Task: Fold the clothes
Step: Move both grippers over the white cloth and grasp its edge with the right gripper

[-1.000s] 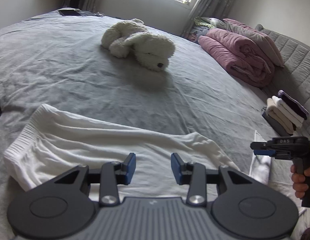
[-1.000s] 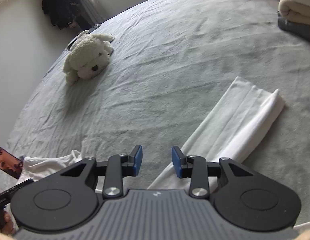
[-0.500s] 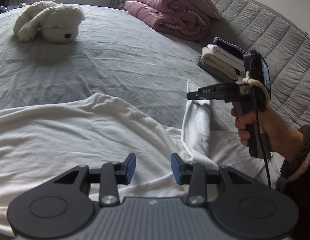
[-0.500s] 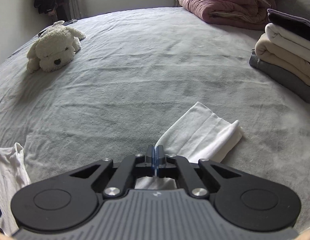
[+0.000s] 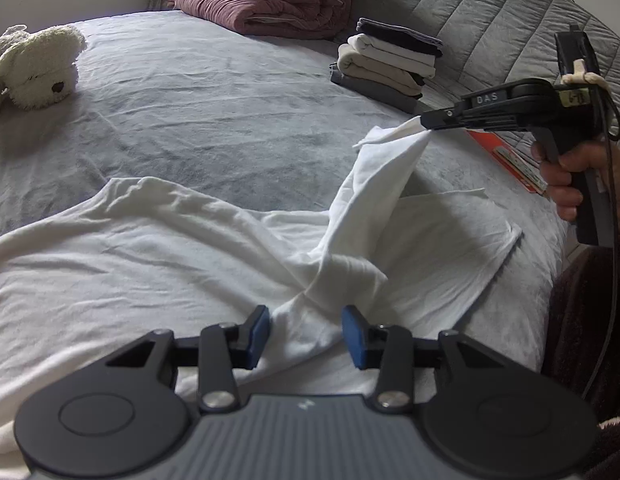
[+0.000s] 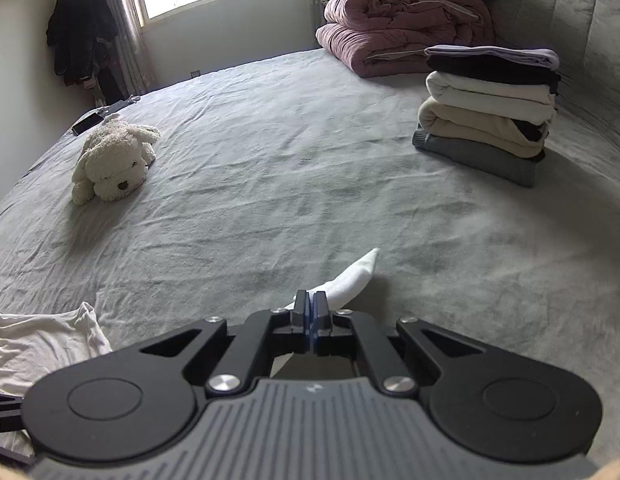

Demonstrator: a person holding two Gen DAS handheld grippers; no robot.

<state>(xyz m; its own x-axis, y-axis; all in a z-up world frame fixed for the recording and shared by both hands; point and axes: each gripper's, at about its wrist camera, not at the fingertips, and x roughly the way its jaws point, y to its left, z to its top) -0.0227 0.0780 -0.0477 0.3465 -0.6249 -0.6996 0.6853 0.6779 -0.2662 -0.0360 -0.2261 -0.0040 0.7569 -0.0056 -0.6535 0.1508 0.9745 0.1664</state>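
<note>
Right gripper (image 6: pixel 310 322) jaws clamped together on a corner of the white garment (image 5: pixel 157 256), blue pads pinching the cloth; a white tip (image 6: pixel 356 276) pokes out past the fingers. From the left wrist view, that gripper (image 5: pixel 428 123) holds the sleeve end lifted off the bed, fabric hanging in a taut twisted strip down to the main body of the garment. The person's hand (image 5: pixel 566 184) grips its handle at the right edge, dark sleeve below it

Left gripper (image 5: pixel 305 338) jaws apart, nothing between them; it hovers low over the garment, blue pads either side of the bunched fold where the lifted sleeve meets the body. Cannot tell whether the pads touch the cloth

Garment lies spread on the grey bed sheet (image 5: pixel 213 120) in the near part of the bed, wrinkled, mostly flat to the left; a flat rectangular panel of it lies to the right under the raised sleeve

Elsewhere on the bed: stack of folded clothes (image 6: pixel 490 112) (grey, beige, white, dark, lilac on top) near the quilted headboard (image 5: pixel 482 12), well apart from the garment. Pink duvet (image 6: pixel 406 24) rolled up beyond the stack. White plush dog (image 6: pixel 111 164) lies on the far left side. A red-edged flat item (image 5: pixel 510 156) lies on the sheet below the right gripper, partly hidden
</note>
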